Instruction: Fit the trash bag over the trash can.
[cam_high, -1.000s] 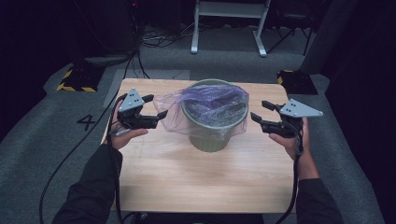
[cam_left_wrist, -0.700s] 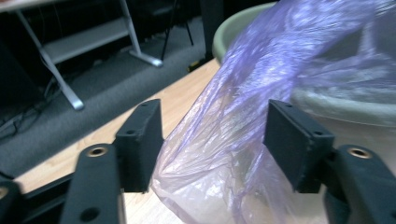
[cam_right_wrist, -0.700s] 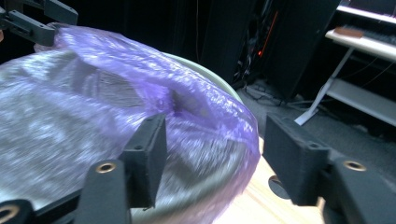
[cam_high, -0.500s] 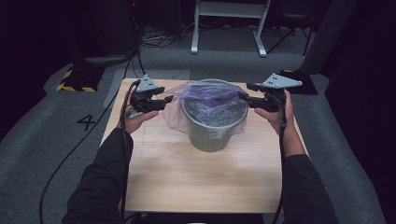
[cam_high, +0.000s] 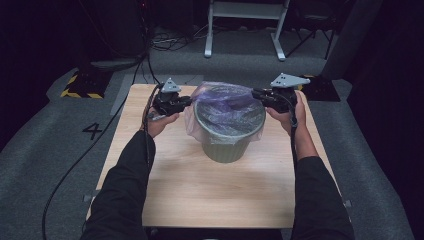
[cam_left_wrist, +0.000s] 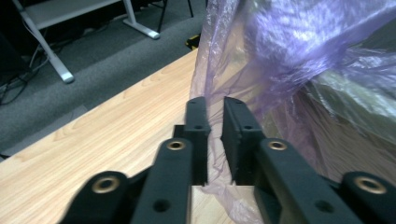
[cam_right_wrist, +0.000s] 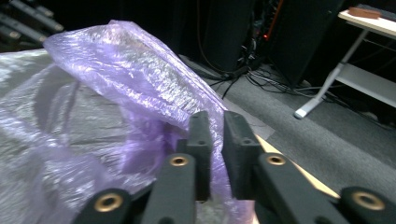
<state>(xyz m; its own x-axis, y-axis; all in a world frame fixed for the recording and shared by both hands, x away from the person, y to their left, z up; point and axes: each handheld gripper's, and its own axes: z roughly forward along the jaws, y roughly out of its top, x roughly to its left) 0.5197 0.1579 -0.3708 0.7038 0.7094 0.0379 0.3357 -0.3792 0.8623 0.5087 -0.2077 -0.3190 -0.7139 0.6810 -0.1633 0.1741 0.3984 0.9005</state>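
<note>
- We saw a grey-green bin (cam_high: 227, 132) standing upright near the middle of the table (cam_high: 175, 195), and we place everything else by that bin.
- A thin purple bag (cam_high: 220, 100) lay over the mouth of the bin, with loose film hanging down the bin's outer wall on the left side and puckered above the rim toward the back.
- Our left gripper (cam_high: 186, 101) was just left of the bin's rim, level with its top. Its jaws had just been closing and were pinching a fold of the bag's edge; in the left gripper view the film ran down through the narrow gap between the two black jaws (cam_left_wrist: 214, 128).
- Our right gripper (cam_high: 256, 93) was just right of the bin's rim, toward its far side. Its jaws too had just been closing and held the bag's film pinched between them, as the right gripper view showed (cam_right_wrist: 215, 135).
- The two grippers faced each other across the bin's mouth, the bag stretched between them.
- Both forearms, in dark sleeves, reached past the bin on either side from the near edge of the table.
</note>
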